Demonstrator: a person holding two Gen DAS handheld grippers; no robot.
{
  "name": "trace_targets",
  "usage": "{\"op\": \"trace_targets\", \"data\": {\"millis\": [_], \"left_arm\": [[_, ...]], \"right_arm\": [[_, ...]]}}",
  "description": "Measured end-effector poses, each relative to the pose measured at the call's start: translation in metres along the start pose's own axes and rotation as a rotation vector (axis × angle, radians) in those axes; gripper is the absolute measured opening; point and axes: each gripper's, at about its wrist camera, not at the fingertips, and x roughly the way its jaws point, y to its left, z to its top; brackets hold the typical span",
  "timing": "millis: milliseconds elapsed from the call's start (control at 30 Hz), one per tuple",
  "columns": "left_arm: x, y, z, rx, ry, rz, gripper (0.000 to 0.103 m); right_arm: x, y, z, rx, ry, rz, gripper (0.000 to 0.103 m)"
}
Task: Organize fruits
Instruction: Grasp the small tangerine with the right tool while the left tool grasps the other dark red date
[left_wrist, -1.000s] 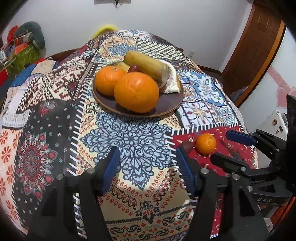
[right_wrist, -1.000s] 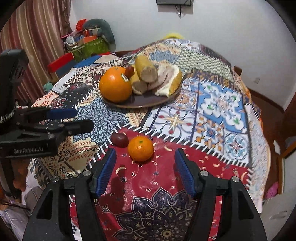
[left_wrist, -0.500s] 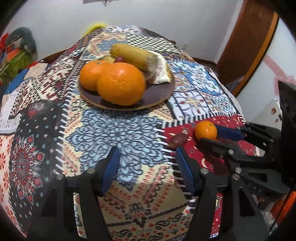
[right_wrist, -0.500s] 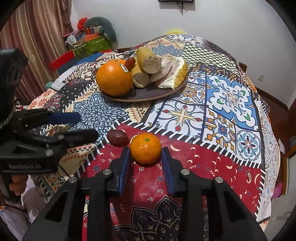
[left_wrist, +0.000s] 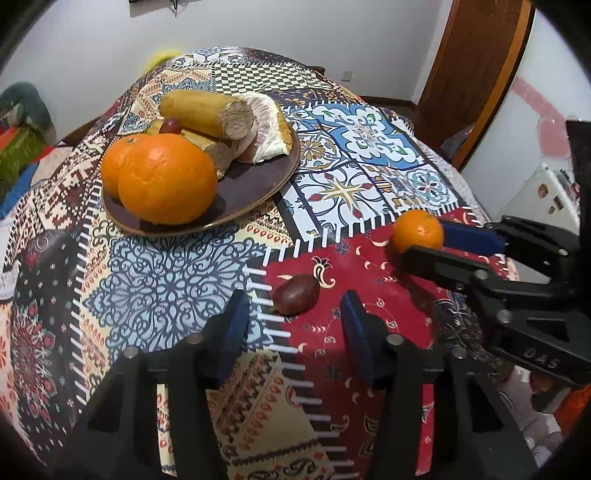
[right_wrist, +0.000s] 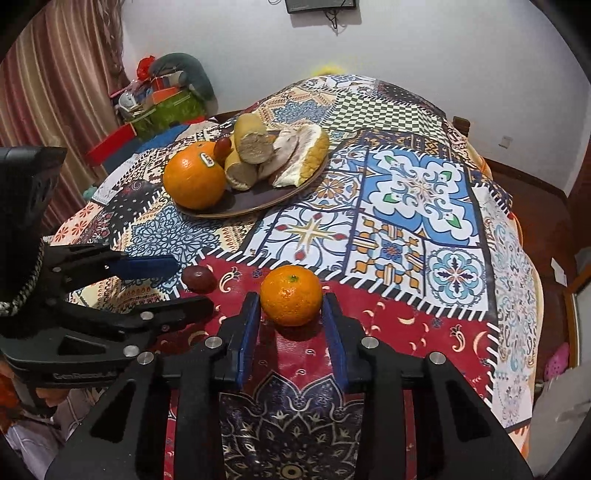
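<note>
A small mandarin (right_wrist: 291, 296) sits on the red patch of the tablecloth, between the blue pads of my right gripper (right_wrist: 291, 317), which is shut on it; it also shows in the left wrist view (left_wrist: 417, 230). A dark red-brown date (left_wrist: 296, 294) lies on the cloth just ahead of my left gripper (left_wrist: 291, 325), which is open and empty; the date also shows in the right wrist view (right_wrist: 198, 279). A brown plate (left_wrist: 255, 184) farther back holds two big oranges (left_wrist: 167, 178), bananas (left_wrist: 207, 112), a pomelo wedge (left_wrist: 269, 129) and a small red fruit.
The patchwork tablecloth (right_wrist: 417, 192) covers a round table whose edge falls away on the right. A wooden door (left_wrist: 476, 74) stands at the right, curtains (right_wrist: 55, 92) and a cluttered shelf (right_wrist: 162, 99) at the left.
My right gripper moved forward and closed its pads around the mandarin. My left gripper moved right and closer, so the date now lies between and just ahead of its fingers.
</note>
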Motion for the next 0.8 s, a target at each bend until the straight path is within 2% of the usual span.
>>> {"op": "trace_targets", "data": {"millis": [167,267,467,567,800], "left_arm": [[0.001,0.004,0.003,-0.012,-0.003,0.002,0.025],[-0.005,0.005,0.001,-0.008,-0.009,-0.011,0.025],[-0.027,0.013,0.004,-0.006,-0.062,0.037,0.025],[-0.037,0.022,0.010,-0.014,-0.088,0.068,0.025],[-0.059,0.046,0.029,-0.056,-0.164,0.088,0.025]], "right_arm": [[-0.001,-0.002,0.001,0.012,-0.009,-0.003,0.031],[0.000,-0.001,0.002,0.003,-0.011,-0.014,0.031],[0.001,0.004,0.007,-0.011,-0.021,-0.011,0.031],[-0.001,0.009,0.014,-0.014,-0.040,0.000,0.031],[-0.008,0.020,0.040,-0.042,-0.104,0.018,0.031]]}}
